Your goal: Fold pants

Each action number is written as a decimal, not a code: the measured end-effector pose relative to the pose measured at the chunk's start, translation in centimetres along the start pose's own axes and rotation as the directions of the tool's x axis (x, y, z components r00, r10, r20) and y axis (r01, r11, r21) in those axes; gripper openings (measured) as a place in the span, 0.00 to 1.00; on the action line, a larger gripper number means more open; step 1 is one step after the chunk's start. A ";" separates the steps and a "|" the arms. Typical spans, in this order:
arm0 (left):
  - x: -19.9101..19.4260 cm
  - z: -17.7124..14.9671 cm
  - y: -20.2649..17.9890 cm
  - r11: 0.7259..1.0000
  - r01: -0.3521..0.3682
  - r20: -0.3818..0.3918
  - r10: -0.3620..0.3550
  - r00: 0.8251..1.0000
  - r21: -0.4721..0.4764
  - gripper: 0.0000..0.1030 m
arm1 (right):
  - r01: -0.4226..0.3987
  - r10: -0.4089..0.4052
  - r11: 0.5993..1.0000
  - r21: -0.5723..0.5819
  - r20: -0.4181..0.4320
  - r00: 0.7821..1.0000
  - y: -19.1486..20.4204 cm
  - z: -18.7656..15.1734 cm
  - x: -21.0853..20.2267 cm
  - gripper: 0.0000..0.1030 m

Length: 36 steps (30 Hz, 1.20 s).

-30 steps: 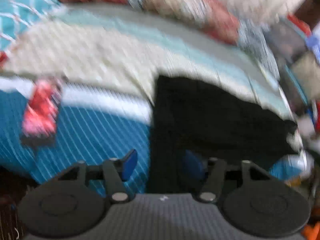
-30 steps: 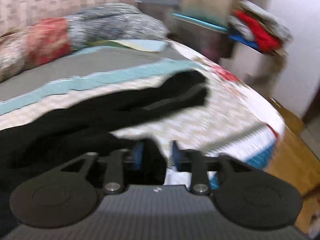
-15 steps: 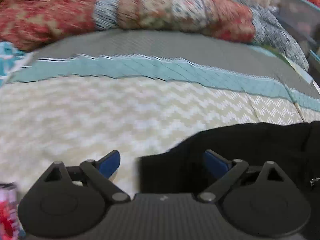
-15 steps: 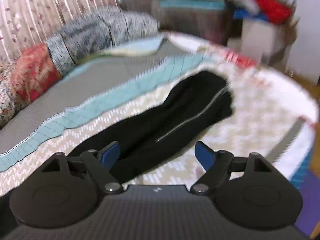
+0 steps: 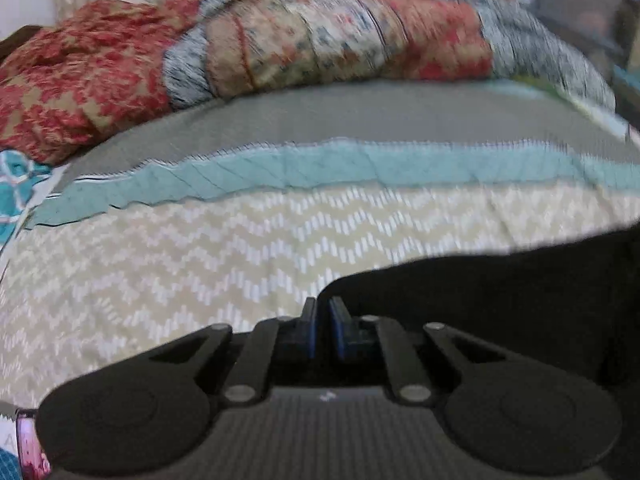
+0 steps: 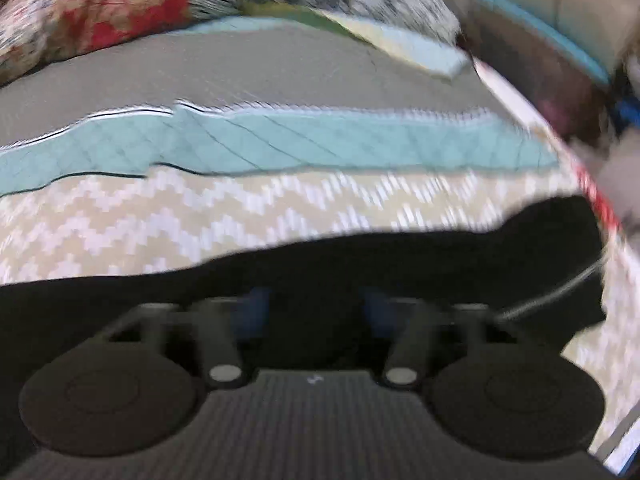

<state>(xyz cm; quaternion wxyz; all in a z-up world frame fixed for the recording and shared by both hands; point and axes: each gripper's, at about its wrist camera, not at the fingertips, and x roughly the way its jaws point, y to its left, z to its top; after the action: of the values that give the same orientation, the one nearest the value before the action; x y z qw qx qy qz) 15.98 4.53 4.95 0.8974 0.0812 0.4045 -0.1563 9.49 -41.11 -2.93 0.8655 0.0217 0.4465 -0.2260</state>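
Left hand-held gripper (image 5: 322,330) nearly closed at pants (image 5: 500,300) edge; right hand-held gripper (image 6: 316,312) spread wide.

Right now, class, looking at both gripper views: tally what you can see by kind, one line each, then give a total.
Pants: 1, black, lying on the bed
Bedspread: 1, zigzag-patterned with a teal band
Grippers: 2, left and right
Pillows or bolsters at the head: too blurred to count
Total counted: 4

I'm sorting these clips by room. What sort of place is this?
Most likely a bedroom. The black pants lie on a bed's patterned quilt, rolled blankets or bolsters sit along its far side, and a curtain seems to hang behind them.
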 end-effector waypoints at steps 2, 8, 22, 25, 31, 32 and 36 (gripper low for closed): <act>-1.6 0.5 1.2 0.998 0.017 0.053 -0.013 0.998 -0.066 0.07 | -0.010 0.009 1.000 0.009 0.054 0.998 0.0 0.3 -1.7 0.03; -4.2 2.9 5.2 0.974 -0.004 0.165 0.042 0.985 -0.226 0.07 | -0.036 0.029 0.999 0.024 0.246 0.969 1.5 4.4 -6.0 0.03; -0.2 1.5 9.9 0.936 -0.152 0.017 0.166 0.986 -0.318 0.35 | -0.103 0.128 0.989 -0.109 0.255 0.958 7.5 7.4 -3.3 0.41; -2.8 -2.4 10.4 0.953 -0.110 -0.005 0.113 0.994 -0.284 0.53 | -0.114 0.135 0.989 -0.091 0.275 0.952 4.1 3.2 -6.8 0.42; -6.9 -9.1 10.2 0.924 0.076 -0.087 -0.117 0.989 -0.374 0.71 | -0.084 0.047 0.986 0.141 0.249 0.967 -5.5 -7.1 -12.9 0.65; -7.3 -9.9 9.9 0.909 0.110 -0.092 -0.160 0.983 -0.401 0.72 | -0.090 0.042 0.975 0.204 0.227 0.973 -6.9 -8.8 -13.2 0.67; -7.1 -12.1 8.4 0.846 0.208 -0.115 -0.300 0.947 -0.491 0.85 | -0.168 0.126 0.876 0.452 0.122 0.985 -11.0 -14.3 -12.9 0.68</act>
<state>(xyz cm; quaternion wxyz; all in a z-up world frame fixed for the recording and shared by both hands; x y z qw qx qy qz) 5.99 17.22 2.41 0.8189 -0.1802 0.5201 -0.1624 -12.35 -42.78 0.39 0.8692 0.2500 0.3385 -0.2595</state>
